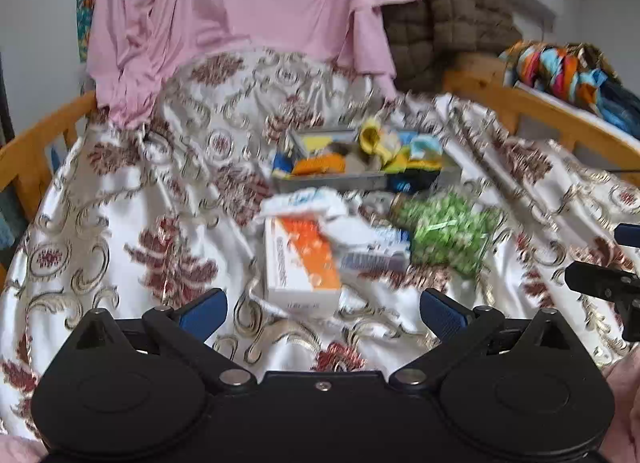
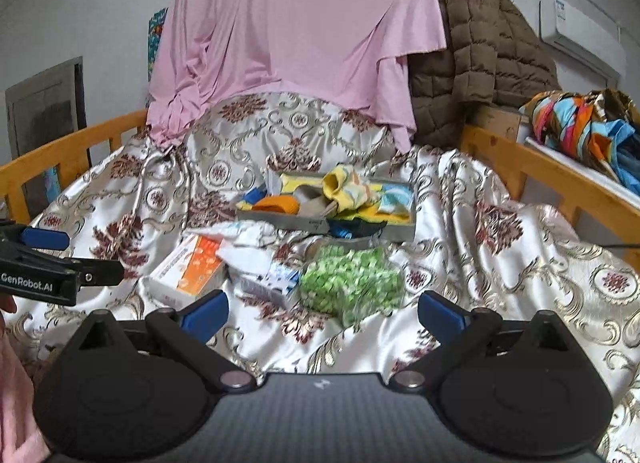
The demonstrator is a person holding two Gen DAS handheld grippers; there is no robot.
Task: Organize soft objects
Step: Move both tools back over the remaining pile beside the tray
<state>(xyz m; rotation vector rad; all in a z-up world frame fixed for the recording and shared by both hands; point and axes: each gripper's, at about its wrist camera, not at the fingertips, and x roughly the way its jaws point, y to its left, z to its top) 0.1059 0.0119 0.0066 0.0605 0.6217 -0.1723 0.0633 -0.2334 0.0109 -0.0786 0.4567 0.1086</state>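
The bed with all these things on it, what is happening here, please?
A person holds a hand-held gripper in each hand above a patterned bedcover. The left hand-held gripper and the right hand-held gripper are both open and hold nothing. Ahead lies a grey tray full of small colourful cloth items. In front of it are an orange and white box and a green bag. Nothing is being picked up yet.
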